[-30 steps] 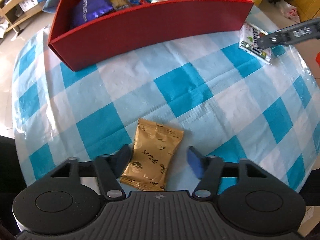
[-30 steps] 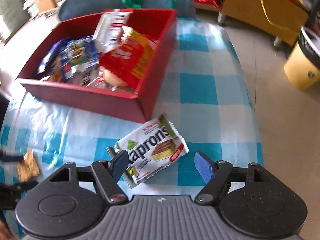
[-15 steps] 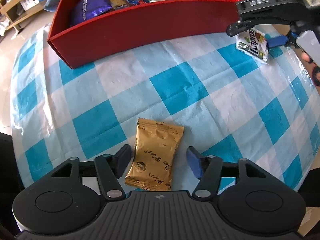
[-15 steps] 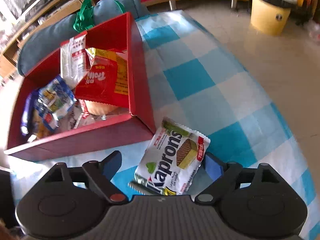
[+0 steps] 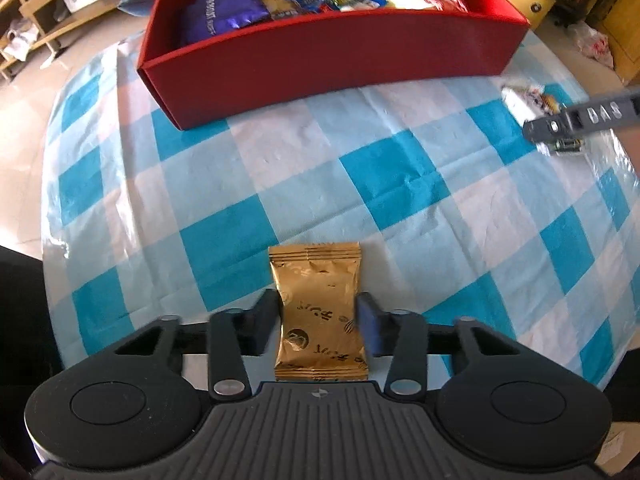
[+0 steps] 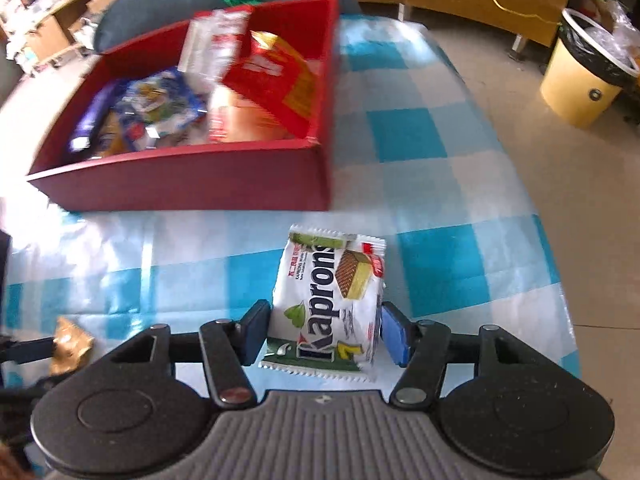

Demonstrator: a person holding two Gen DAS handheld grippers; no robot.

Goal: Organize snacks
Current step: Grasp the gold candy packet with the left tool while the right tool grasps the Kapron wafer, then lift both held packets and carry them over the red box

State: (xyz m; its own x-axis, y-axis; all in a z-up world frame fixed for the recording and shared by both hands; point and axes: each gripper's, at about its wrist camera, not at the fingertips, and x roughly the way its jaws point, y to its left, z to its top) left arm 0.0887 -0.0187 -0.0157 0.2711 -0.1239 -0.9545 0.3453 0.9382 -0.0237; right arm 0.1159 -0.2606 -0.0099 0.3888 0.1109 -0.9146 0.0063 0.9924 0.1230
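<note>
My counter [image 5: 396,176] wears a blue-and-white checked cloth, a red box [image 5: 332,60] of snacks at its far side. My left tool [image 5: 318,322] has just closed onto the gold packet [image 5: 318,316]; my right tool [image 6: 326,330] has just closed onto the white "Kaprons" wafer packet [image 6: 332,304].

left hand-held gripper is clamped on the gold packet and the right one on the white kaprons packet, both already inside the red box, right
Not inside. Both wrist views show the gold packet and the Kaprons packet pinched over the checked tablecloth, in front of the red box. The grips are as you say.
</note>
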